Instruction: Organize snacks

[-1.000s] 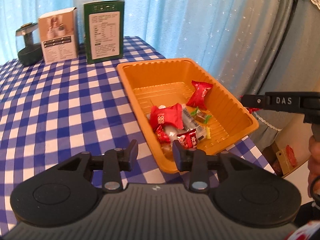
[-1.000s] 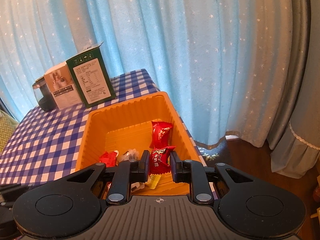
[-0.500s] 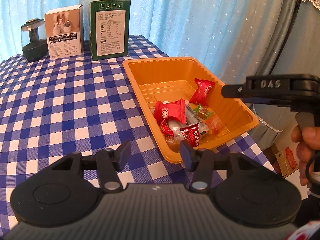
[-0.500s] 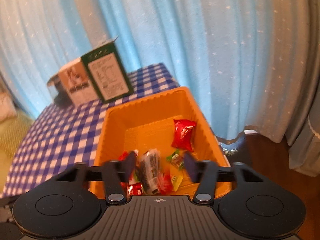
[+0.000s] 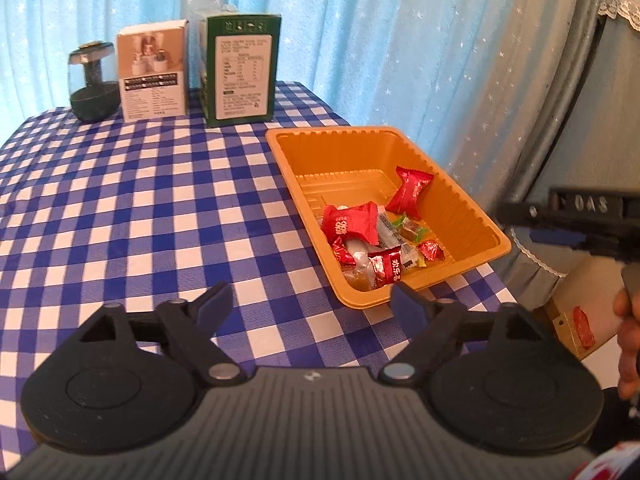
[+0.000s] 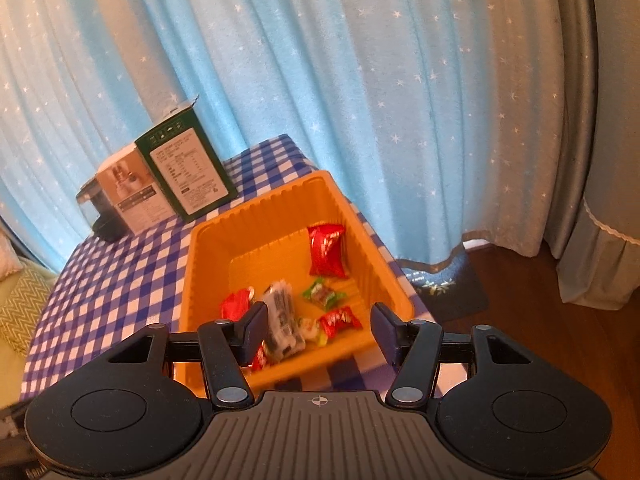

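Right claw (image 6: 318, 334) spread wide, empty, poised over near end of orange tray (image 6: 208, 236); wrapped snacks (image 6: 282, 320) heaped directly below, nearer right than left. Left claw (image 5: 310, 302) also spread, empty, above checked surface (image 5: 120, 208), tray ahead-right. "DAS" legible on right gripper body; box labels too small to read.

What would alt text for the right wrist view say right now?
The open right gripper hovers empty over the near end of an orange tray of wrapped snacks, among them a large red packet at the far side. The tray sits on a blue checked tablecloth, with a green box behind it before blue star curtains.
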A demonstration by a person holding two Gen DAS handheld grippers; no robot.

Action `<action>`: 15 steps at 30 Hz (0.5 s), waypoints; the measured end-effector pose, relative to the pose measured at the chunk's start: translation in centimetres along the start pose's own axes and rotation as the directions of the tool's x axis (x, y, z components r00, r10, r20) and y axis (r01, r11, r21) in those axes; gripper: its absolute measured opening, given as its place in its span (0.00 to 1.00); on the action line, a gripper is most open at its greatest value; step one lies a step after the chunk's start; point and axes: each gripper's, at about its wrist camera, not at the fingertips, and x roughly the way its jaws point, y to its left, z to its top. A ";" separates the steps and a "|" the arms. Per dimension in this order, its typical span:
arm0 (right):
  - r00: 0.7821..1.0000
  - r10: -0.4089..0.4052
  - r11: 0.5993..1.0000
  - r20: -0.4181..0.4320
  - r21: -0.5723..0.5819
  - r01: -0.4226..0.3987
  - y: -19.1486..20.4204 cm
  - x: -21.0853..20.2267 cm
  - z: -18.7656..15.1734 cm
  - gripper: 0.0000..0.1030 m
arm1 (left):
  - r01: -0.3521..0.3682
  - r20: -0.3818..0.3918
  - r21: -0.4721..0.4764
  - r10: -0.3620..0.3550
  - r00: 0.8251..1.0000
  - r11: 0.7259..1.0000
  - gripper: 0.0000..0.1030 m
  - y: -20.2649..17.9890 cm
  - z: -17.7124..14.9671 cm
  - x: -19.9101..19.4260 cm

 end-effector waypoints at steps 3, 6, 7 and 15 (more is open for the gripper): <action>1.000 -0.012 1.000 -0.006 0.008 0.012 0.2 -1.4 -1.1 0.59 | -0.015 0.014 -0.003 0.015 1.000 1.000 0.90 0.0 -0.1 -1.3; 1.000 -0.016 1.000 -0.013 0.009 0.016 0.5 -2.7 -2.2 0.65 | -0.036 0.029 -0.007 0.036 0.999 0.999 0.93 0.0 -0.5 -2.8; 1.000 -0.013 1.000 -0.017 0.000 0.013 0.8 -3.1 -2.6 0.66 | -0.045 0.034 -0.007 0.045 0.998 0.999 0.93 0.0 -0.6 -3.3; 0.999 -0.013 0.996 -0.049 -0.090 0.009 3.1 -5.7 -5.2 0.82 | -0.071 0.041 -0.011 0.071 0.997 0.997 0.97 -0.1 -2.2 -6.7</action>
